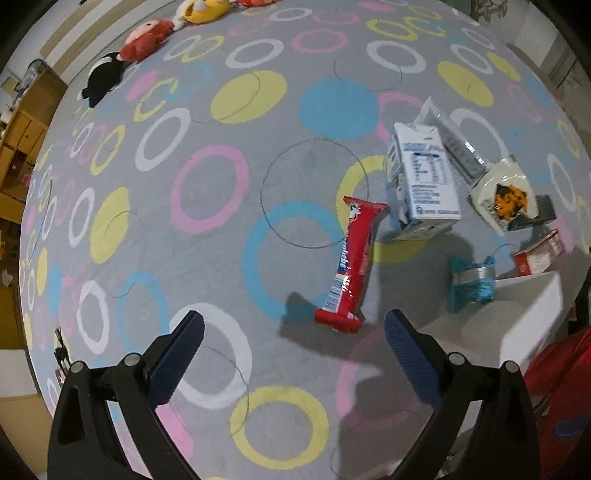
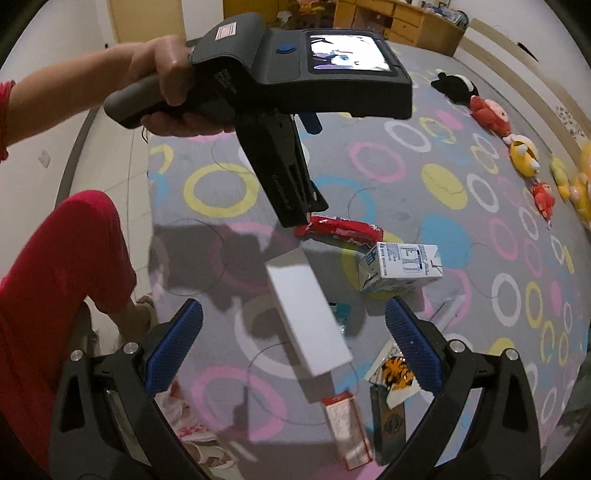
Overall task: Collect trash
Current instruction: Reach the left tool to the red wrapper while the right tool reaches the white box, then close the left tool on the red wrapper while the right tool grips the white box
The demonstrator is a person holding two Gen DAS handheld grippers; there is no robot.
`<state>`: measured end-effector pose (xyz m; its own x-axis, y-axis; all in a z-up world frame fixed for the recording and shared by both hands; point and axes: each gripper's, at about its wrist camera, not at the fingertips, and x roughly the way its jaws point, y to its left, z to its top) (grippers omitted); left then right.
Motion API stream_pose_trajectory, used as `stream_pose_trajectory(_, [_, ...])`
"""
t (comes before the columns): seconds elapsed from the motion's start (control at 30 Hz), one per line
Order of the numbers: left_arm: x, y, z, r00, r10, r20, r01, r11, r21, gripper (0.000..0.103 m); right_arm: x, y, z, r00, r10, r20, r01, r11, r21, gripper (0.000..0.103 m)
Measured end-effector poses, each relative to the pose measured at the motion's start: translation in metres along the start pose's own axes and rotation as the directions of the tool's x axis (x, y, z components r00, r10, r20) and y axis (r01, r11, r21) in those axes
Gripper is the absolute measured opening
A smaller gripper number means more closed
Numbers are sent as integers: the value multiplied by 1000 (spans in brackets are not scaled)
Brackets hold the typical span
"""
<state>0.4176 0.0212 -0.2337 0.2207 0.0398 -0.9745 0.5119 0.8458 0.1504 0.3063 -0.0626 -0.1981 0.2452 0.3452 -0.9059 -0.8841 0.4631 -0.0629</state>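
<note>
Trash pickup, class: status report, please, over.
Both grippers open, empty. Left gripper above red wrapper on rug. Milk carton beside it. White box before right gripper.

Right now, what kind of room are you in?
Probably a child's playroom or bedroom at home. A grey rug with coloured circles covers the floor, plush toys sit in a row along its edge, and wooden drawers stand by the wall.

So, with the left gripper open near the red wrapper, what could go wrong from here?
1. The red snack wrapper lies flat on the patterned bedsheet; the left gripper may pinch the sheet or slide off it.
2. The milk carton lies close to the wrapper's far end and could be bumped.
3. The white box is close by, crowding the approach.
</note>
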Motion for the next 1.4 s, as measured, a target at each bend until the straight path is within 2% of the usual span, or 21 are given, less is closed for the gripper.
stream_pose_trajectory(0.27, [32,-4,6,999,-11,-41,12,1000,21,96,29,-11,-2,999,28,-43,-28,1000,-6,97])
stream_pose_trajectory(0.4, [40,-4,8,997,-51,-51,52,999,10,96,38,-12,-2,998,33,-55,-33,999,-15,97])
stream_pose_trajectory(0.5, [46,-8,10,997,-54,-58,55,998,19,96,43,-14,-2,997,42,-64,-43,999,-14,96])
stream_pose_trajectory(0.53, [47,-9,11,996,-61,-62,62,998,17,93,45,-14,-2,997,40,-68,-42,999,-17,95])
stream_pose_trajectory(0.6, [50,-11,12,994,-82,-72,84,996,12,86,49,-13,-2,996,43,-81,-45,999,-23,86])
stream_pose_trajectory(0.67, [54,-13,13,994,-79,-72,80,997,7,78,52,-14,-2,995,42,-88,-44,999,-27,83])
stream_pose_trajectory(0.73, [60,-14,15,992,-96,-86,95,995,-7,75,55,-15,-4,995,43,-93,-45,999,-21,79])
stream_pose_trajectory(0.83, [66,-11,17,984,-152,-98,147,988,-53,64,59,-14,-5,993,49,-103,-51,998,-20,67])
stream_pose_trajectory(0.9, [67,-12,17,978,-184,-99,177,982,-72,59,60,-14,-6,993,53,-107,-56,998,-18,51])
stream_pose_trajectory(1.07, [71,-10,18,981,-173,-87,164,981,-103,51,59,-15,-9,992,61,-106,-61,998,2,32])
stream_pose_trajectory(1.1, [71,-8,17,979,-187,-86,176,977,-117,47,58,-15,-9,993,52,-103,-52,999,6,30])
stream_pose_trajectory(1.17, [69,-5,15,974,-209,-85,196,970,-140,29,57,-15,-10,994,36,-100,-34,999,20,30])
stream_pose_trajectory(1.2, [69,-1,14,972,-218,-86,204,967,-150,25,56,-17,-11,995,29,-99,-25,999,43,30])
stream_pose_trajectory(1.3, [72,9,11,963,-257,-83,235,948,-216,25,53,-17,-13,995,2,-97,6,997,80,30])
stream_pose_trajectory(1.4, [71,14,7,967,-249,-62,227,943,-243,25,46,-16,-17,995,-34,-91,45,992,120,30])
